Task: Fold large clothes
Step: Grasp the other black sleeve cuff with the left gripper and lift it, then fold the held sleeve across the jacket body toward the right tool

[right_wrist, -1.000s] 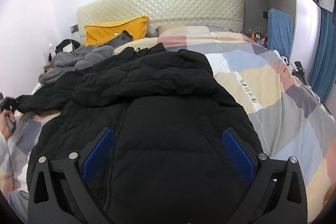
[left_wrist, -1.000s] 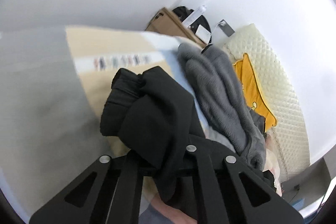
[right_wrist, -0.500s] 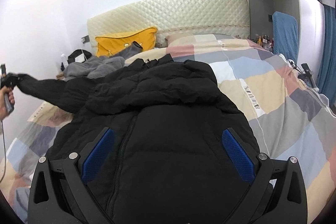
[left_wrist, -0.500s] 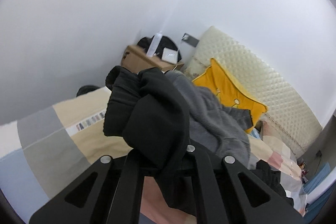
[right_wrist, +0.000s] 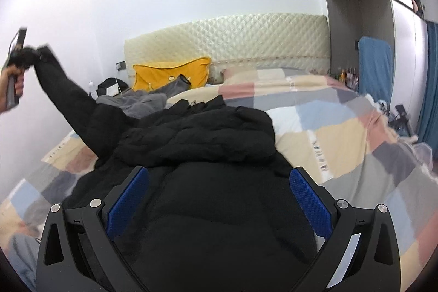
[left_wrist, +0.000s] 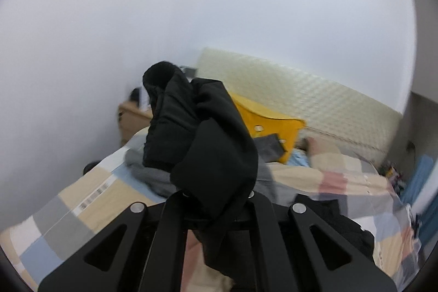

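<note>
A black puffer jacket point(right_wrist: 208, 182) lies spread on the patchwork bed cover point(right_wrist: 342, 144). My left gripper point(left_wrist: 216, 199) is shut on the cuff of the jacket's sleeve point(left_wrist: 202, 144), which bunches over its fingers. In the right wrist view that sleeve point(right_wrist: 68, 97) stretches up and left from the jacket to the left gripper point(right_wrist: 19, 56), held high in a hand. My right gripper point(right_wrist: 219, 196) is open, its blue pads point(right_wrist: 128, 199) either side of the jacket body just below the hood.
A grey fleece garment point(right_wrist: 137, 103) and a yellow pillow point(right_wrist: 169, 73) lie at the bed's head by the quilted headboard point(right_wrist: 227, 40). A wooden bedside stand point(left_wrist: 131, 122) is by the left wall. Wardrobe and blue curtain point(right_wrist: 429, 89) are on the right.
My left gripper has lifted the sleeve cuff up off the bed, pulling the sleeve taut and raised. My right gripper stays open over the jacket body.
</note>
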Motion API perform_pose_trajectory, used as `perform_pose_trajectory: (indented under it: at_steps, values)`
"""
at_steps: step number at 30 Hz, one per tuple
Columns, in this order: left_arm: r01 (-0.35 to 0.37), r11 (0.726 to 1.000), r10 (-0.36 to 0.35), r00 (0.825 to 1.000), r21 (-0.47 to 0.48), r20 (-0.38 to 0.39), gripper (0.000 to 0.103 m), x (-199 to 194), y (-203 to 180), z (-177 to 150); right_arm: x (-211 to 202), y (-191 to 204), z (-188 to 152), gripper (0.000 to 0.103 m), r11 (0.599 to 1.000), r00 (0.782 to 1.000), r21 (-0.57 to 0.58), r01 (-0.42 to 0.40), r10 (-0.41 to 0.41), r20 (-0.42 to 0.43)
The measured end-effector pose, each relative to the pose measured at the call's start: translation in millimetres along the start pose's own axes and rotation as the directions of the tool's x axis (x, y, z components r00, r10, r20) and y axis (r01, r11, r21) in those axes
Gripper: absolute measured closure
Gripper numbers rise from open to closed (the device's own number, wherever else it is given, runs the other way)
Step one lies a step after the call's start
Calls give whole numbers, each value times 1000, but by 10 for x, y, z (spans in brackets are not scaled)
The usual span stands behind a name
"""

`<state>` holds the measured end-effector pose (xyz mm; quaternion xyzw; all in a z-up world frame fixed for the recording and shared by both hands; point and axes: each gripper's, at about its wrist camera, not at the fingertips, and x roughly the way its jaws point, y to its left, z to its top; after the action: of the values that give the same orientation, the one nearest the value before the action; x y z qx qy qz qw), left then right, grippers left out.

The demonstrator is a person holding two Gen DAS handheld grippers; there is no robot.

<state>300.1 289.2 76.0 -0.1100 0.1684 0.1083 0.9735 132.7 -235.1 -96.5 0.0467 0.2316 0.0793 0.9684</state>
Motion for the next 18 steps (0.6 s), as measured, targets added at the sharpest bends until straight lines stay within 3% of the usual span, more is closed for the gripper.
perform_pose_trajectory:
  at_steps: [5, 10, 18]
  values:
    - [73, 996, -74, 997, 42, 25, 100, -184, -725, -130, -34, -170, 94, 0, 996, 997, 62, -67, 69, -39]
    - [128, 989, -132, 990, 79, 50, 100, -254, -1409, -304, -111, -352, 271, 0, 1000, 1000, -1, -24, 24, 13]
    - [262, 948, -256, 965, 182, -57, 100, 7, -2598, -794, -7, -807, 187, 0, 996, 999, 78, 37, -39, 18]
